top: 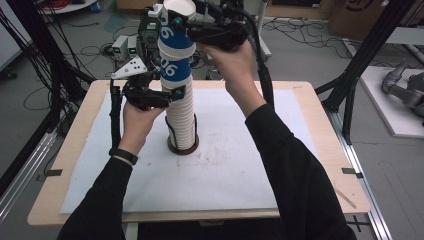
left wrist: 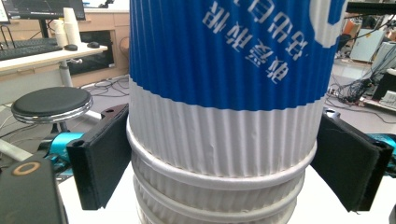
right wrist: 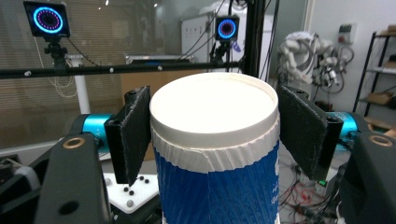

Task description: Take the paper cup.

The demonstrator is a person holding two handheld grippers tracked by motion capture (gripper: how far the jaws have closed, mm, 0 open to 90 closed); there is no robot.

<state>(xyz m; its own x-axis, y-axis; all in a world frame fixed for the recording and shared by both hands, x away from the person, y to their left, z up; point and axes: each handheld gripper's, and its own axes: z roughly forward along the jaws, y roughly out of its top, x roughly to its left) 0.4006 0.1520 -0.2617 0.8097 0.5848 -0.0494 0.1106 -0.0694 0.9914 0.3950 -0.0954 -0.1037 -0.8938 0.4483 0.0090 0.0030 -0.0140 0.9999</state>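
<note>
Right now we've got the tall stack of ribbed white paper cups (top: 181, 117) standing upright near the middle of the table, on the white sheet (top: 240, 175) that covers the light wooden tabletop (top: 75, 145). A dark ring (top: 183, 149) sits round the stack's foot. At the top, the blue-and-white ribbed paper cup (top: 176, 47) sits upside down, its flat white bottom (right wrist: 212, 105) facing up.

Our right gripper (right wrist: 212, 130) is clenched on that top cup, w/ both black pads pressed against the ribbed wall just below the bottom rim. It comes in from the right side of the stack in the high view (top: 200, 31), held in our right hand (top: 235, 65).

Our left gripper (left wrist: 224, 168) sits lower down, approx. mid-stack, grasping the stack: the pads press the white cup rims from either side, just under the blue cup's lip. Our left hand (top: 137, 117) holds it from the left.

Beyond the table: grey floor w/ loose cables (top: 90, 50).
</note>
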